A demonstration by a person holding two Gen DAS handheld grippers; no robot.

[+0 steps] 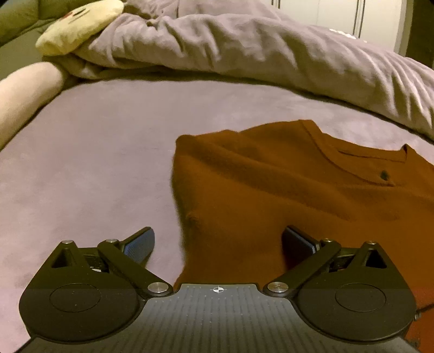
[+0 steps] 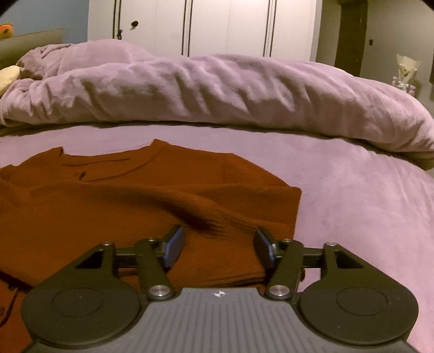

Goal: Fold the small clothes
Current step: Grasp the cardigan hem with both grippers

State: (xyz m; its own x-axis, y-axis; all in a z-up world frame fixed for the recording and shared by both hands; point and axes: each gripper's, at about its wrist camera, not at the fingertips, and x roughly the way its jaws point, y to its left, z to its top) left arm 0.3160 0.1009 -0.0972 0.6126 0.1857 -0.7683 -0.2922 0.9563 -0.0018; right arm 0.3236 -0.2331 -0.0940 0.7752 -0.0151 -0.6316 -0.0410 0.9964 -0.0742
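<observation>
One bunched duvet [image 2: 217, 92] beyond rust sweater [image 2: 135, 195]

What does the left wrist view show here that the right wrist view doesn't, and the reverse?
Left wrist only: the open left claw at the rust shirt's left edge, a pale bolster, and the dark mark below the shirt's collar. Right wrist only: the open right claw over the shirt's right edge, white wardrobe doors, and a small pale object far right. Both: the shirt, purple sheet, bunched duvet and yellow plush.
</observation>
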